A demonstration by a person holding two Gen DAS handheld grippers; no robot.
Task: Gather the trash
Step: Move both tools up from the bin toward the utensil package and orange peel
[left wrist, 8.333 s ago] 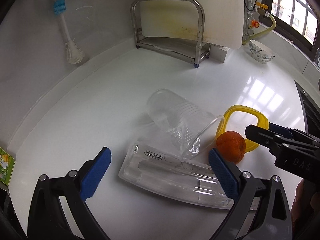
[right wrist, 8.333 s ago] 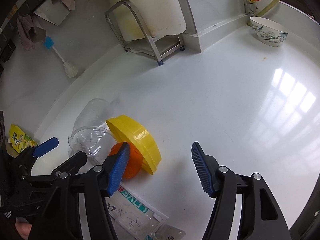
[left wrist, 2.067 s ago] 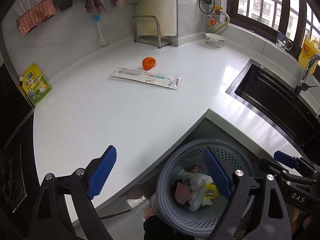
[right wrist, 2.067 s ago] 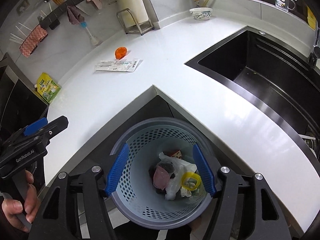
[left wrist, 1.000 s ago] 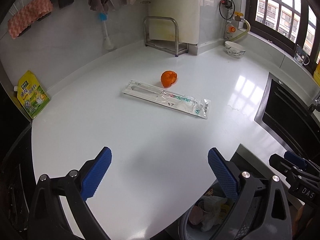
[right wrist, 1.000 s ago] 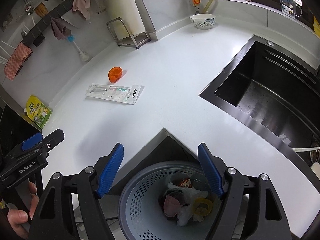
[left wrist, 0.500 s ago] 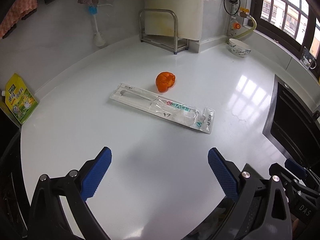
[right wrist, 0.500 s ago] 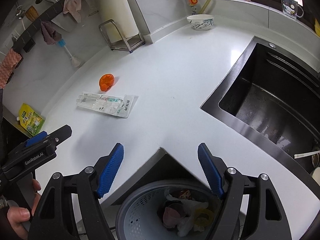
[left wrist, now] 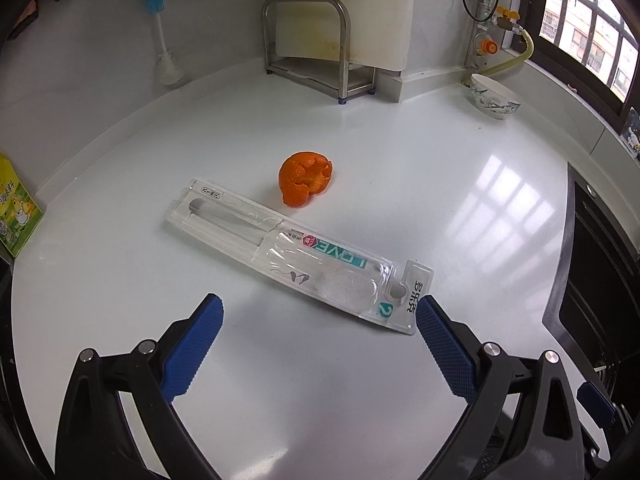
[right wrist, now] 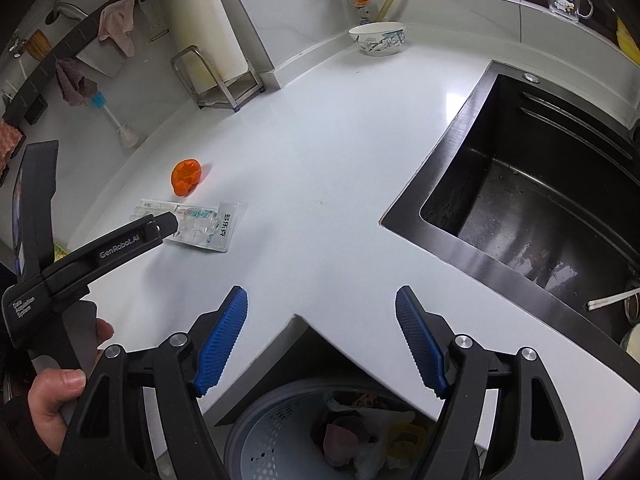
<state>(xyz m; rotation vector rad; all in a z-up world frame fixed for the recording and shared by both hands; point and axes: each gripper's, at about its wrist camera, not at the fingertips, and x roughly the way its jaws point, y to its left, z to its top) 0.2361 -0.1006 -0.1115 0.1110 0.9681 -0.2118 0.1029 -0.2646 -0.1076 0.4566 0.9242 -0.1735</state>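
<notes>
A clear plastic toothbrush package (left wrist: 296, 254) lies flat on the white counter (left wrist: 400, 152), and an orange peel (left wrist: 305, 178) sits just behind it. My left gripper (left wrist: 316, 320) is open and empty, just short of the package's near edge. In the right wrist view the package (right wrist: 200, 226) and the peel (right wrist: 185, 176) lie far left, partly behind the left gripper's body. My right gripper (right wrist: 320, 312) is open and empty above the counter's inner corner. The grey perforated trash basket (right wrist: 272, 440) stands below it with trash inside.
A black sink (right wrist: 540, 200) takes the right side. A patterned bowl (left wrist: 494, 96) and a metal rack (left wrist: 308, 40) with a cutting board stand at the back wall. A bottle brush (left wrist: 164, 40) hangs on the wall. A green packet (left wrist: 16, 216) leans far left.
Both grippers have moved from over the trash basket back towards the counter. The left one has come close to the plastic package. Both stay open and empty.
</notes>
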